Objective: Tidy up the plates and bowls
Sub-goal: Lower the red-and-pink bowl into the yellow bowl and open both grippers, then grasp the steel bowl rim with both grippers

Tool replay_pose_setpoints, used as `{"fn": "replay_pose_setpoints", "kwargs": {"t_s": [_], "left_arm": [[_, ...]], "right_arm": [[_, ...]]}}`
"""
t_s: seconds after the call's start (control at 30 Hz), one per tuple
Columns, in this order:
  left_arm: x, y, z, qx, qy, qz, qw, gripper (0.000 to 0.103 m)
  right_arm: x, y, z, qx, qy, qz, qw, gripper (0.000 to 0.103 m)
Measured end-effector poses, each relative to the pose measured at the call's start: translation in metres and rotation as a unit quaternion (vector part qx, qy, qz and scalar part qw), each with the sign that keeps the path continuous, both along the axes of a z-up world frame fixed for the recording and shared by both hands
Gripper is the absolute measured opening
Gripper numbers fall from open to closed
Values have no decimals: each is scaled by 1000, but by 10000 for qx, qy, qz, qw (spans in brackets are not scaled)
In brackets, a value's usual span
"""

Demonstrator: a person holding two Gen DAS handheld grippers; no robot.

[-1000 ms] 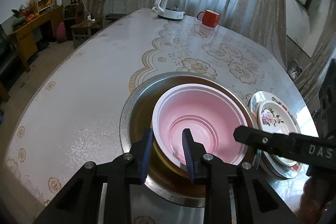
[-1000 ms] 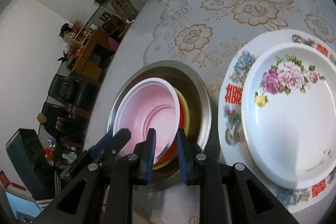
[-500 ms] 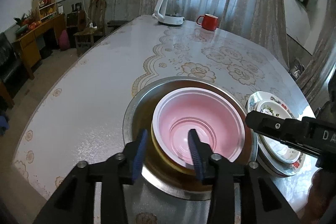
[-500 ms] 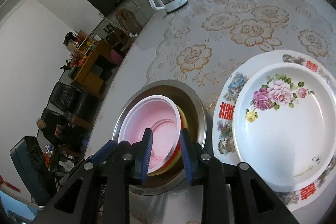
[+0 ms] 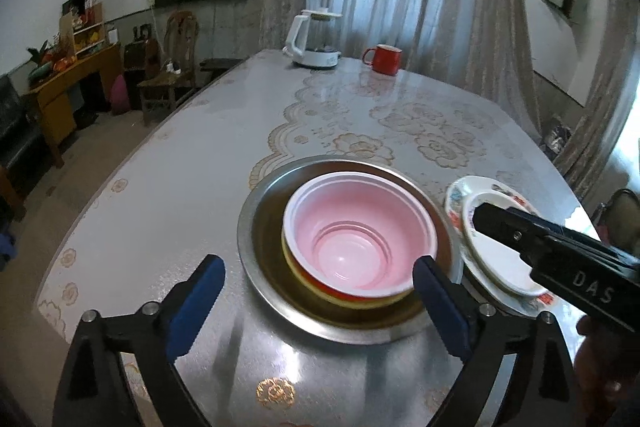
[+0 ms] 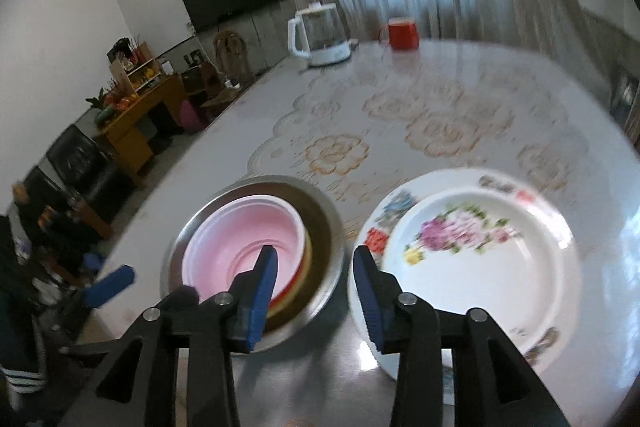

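L gripper (image 5: 320, 277) is spread wide & its jaws are opening, blue pads either side of the bowl stack w/o touching it; nothing pinched. R gripper (image 6: 314, 269) has jaws opening too, a gap between the blue pads, nothing between them; it hangs above the table over the strip between the steel basin & the plates. From the L wrist view the R gripper shows as a black bar w/ white letters over the plates.

Pink bowl (image 5: 358, 237) sits on top of a nested stack: a red bowl (image 5: 320, 285) under it & a yellowish bowl (image 5: 360, 303) under that, only their rims showing. The stack rests inside the wide steel basin (image 5: 256, 227), pushed toward its R side in the L wrist view.

Just beside the basin on the R: 2 plates stacked, a smaller flower plate (image 6: 480, 267) w/ a pink rose print lying on a bigger patterned plate (image 6: 390, 207) w/ red marks on its rim. Can't tell if basin & big plate touch.

All on a table (image 5: 180, 187) w/ a glossy cover & gold floral lace print. Far end: white kettle (image 5: 314, 41) & red mug (image 5: 384, 59), apart from each other. R wrist view is motion-blurred
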State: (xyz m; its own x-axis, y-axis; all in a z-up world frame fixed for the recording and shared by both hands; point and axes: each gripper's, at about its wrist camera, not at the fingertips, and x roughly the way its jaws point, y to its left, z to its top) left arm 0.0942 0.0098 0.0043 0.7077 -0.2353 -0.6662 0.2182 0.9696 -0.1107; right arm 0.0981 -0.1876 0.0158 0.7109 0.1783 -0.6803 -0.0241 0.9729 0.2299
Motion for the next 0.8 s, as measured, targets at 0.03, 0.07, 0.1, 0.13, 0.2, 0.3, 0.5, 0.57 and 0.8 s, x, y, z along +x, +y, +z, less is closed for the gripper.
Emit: {"fn": "replay_pose_setpoints", "kwargs": {"t_s": [0.03,0.07,0.1,0.13,0.2,0.3,0.5,0.57,0.8], "left_arm": [[-4,-1,1,16,-39,-34,10000,102],[-7,-1,2,29,-67,-35,10000,103],[-12,0,3,31,-114,-35,9999,103],[-16,1,4,19,-152,-47,9999,103],[-23,4,5,71,-250,-7,9997,103],[-30,7,6,201,-463,152,9986,103],[-24,11,1,392,-429,307,9978,103],[-17,16,0,445,-399,432,9973,103],[4,41,-6,86,-170,708,9973,103]], "right_arm": [[-5,0,2,-89,-87,-3,9999,41],[-9,-1,4,-131,-145,-13,9998,41],[-12,-2,5,-141,-188,-24,9997,41],[-16,-4,7,-148,-257,-41,9996,42],[-23,-5,10,-191,-353,-89,9992,45],[-29,-7,12,-257,-459,-167,9985,53],[-21,-9,1,19,-121,-14,9999,54],[-17,-7,-3,96,-10,93,9999,54],[-6,-6,-29,727,616,268,9951,46]]}}
